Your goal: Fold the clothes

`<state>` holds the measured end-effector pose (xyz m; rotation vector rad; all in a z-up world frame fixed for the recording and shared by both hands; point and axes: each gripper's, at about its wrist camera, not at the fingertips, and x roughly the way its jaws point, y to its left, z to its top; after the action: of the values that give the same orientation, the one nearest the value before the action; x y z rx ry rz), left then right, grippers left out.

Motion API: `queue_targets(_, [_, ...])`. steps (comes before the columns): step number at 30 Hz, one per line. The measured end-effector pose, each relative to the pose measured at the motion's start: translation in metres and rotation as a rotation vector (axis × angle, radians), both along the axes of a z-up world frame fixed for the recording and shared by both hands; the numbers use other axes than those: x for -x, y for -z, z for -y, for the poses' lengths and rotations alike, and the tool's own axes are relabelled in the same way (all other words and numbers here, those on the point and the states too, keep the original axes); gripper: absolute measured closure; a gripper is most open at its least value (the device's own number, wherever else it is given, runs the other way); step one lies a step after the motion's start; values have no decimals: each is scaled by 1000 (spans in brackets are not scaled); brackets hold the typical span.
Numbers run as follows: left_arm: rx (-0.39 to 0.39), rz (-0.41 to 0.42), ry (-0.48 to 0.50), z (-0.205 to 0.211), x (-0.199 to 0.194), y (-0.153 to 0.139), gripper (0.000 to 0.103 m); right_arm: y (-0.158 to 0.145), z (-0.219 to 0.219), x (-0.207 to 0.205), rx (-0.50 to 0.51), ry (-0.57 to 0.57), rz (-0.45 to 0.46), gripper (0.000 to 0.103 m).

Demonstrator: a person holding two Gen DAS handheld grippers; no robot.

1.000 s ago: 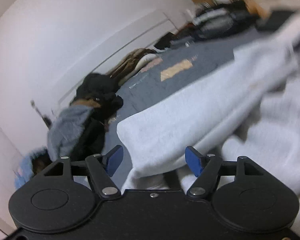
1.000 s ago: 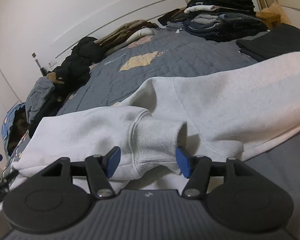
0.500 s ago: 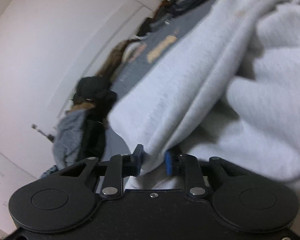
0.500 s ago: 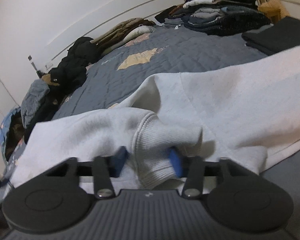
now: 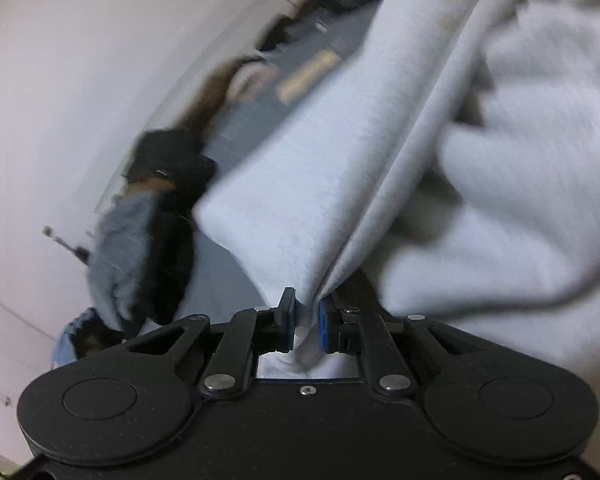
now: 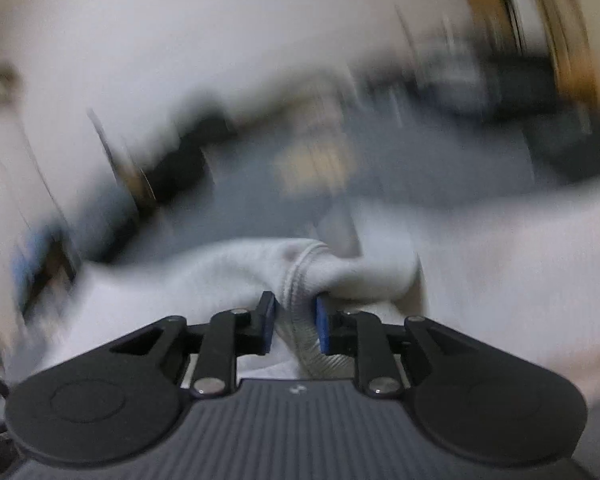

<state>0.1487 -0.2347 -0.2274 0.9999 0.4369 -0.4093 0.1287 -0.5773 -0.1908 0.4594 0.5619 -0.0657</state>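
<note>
two tongs, left tongs point(image 5: 305, 322) and right tongs point(image 6: 293, 322), have just closed on one sweatshirt point(image 5: 480, 168).

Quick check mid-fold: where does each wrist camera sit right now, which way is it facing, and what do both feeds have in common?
Left wrist: sits on the left gripper, looks along its fingers over a pinched sweatshirt fold toward a clothes pile by the wall.
Right wrist: sits on the right gripper, looks along its fingers at the clamped cuff; beyond is blurred.
Shared: the sweatshirt and the grey bedspread; jaws have just been closing on cloth.
</note>
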Motion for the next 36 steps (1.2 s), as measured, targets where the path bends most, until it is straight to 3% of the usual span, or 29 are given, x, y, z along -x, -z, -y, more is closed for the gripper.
queue_targets(2, [-18, 4, 12, 3, 4, 2, 79, 22, 11, -9, -86, -16, -158, 80])
queue_targets(4, [17, 16, -2, 3, 4, -8, 73, 12, 14, -4, -73, -28, -126, 76])
queue_targets(8, [129, 37, 11, 3, 8, -31, 72, -4, 24, 8, -103, -24, -82, 69])
queue_targets(11, [93, 67, 54, 15, 13, -23, 67, -2, 27, 9, -113, -14, -64, 61])
queue_targets(13, [51, 66, 80, 21, 15, -16, 60, 5, 27, 7, -98, 6, -61, 60])
queue_targets(15, [34, 87, 94, 22, 17, -12, 59, 14, 25, 4, -105, 8, -69, 60])
queue_targets(16, [34, 100, 89, 23, 16, -12, 59, 18, 23, 3, -113, 2, -73, 62])
queue_targets(19, [42, 110, 71, 21, 11, -11, 59, 20, 17, 1, -134, -45, -78, 88])
queue_targets(23, [69, 80, 49, 16, 3, -13, 59, -1, 16, 9, -98, -80, -58, 88])
queue_targets(30, [257, -11, 70, 14, 8, -59, 57, -10, 42, 19, -19, -21, -130, 83])
queue_targets(36, [489, -130, 138, 44, 23, -101, 53, -7, 67, 19, -46, 47, -72, 69])
